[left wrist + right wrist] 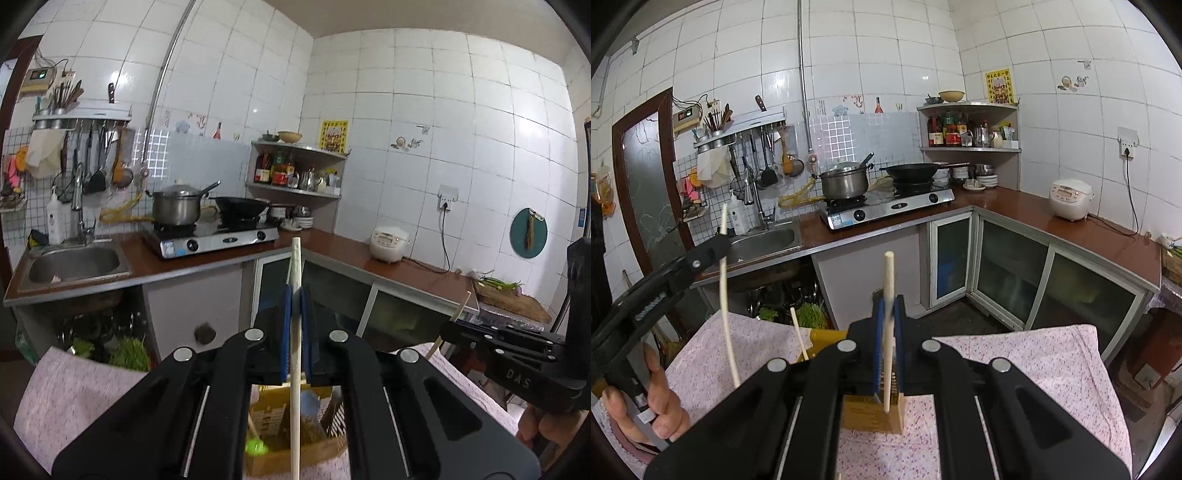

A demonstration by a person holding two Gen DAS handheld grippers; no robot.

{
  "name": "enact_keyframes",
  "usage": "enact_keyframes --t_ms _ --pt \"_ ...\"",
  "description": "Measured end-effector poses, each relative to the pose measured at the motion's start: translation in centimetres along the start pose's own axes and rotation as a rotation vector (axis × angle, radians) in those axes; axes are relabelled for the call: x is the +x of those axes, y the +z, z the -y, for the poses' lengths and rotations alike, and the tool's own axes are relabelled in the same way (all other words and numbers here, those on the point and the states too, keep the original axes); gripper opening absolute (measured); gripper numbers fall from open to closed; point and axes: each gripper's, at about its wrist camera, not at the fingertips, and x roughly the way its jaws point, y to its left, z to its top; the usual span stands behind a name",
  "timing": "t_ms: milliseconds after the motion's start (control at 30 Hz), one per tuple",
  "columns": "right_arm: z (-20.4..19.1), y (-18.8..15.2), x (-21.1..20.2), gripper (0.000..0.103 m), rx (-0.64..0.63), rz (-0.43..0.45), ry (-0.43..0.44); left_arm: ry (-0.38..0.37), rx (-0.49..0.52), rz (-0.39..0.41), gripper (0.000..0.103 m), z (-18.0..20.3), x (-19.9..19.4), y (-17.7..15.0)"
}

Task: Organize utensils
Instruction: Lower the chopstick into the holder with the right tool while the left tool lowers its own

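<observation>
My left gripper [294,295] is shut on a pale chopstick [295,266] that stands nearly upright between the blue pads. Below it a yellow wooden utensil holder [269,417] sits on the pink flowered cloth [74,398], with a blue spoon and a green-tipped utensil inside. My right gripper [888,306] is shut on a second pale chopstick [889,280], also upright, above the yellow holder [871,413]. The left gripper [718,245] also shows in the right wrist view with its chopstick [724,295]. The right gripper [448,328] shows at the right of the left wrist view.
Another chopstick [798,334] leans by the holder. Behind the cloth-covered table [1052,369] is an L-shaped brown counter [1015,206] with a sink [764,240], a gas stove [886,206] with pot and wok, a rice cooker [1070,199] and a corner shelf [971,129].
</observation>
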Motion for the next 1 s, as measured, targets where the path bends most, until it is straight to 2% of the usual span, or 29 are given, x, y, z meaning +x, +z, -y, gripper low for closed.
enact_keyframes --t_ms 300,433,700,833,1000 --pt "0.3 1.3 1.3 0.006 -0.005 0.006 0.0 0.006 0.022 0.074 0.004 0.2 3.8 -0.7" --pt "0.2 0.8 3.0 0.006 -0.007 -0.021 0.001 0.007 -0.007 0.081 0.004 -0.8 5.6 -2.3" --pt "0.0 -1.0 5.8 0.006 -0.026 -0.066 -0.003 0.028 0.012 0.087 0.004 -1.0 8.3 -4.8" --pt "0.3 -1.3 6.3 0.006 -0.024 -0.072 -0.003 0.014 -0.023 0.075 0.004 -1.7 8.8 -3.8" --pt "0.6 -1.4 6.5 0.006 -0.012 -0.069 0.0 0.018 -0.035 0.14 0.004 -2.0 7.6 -2.6"
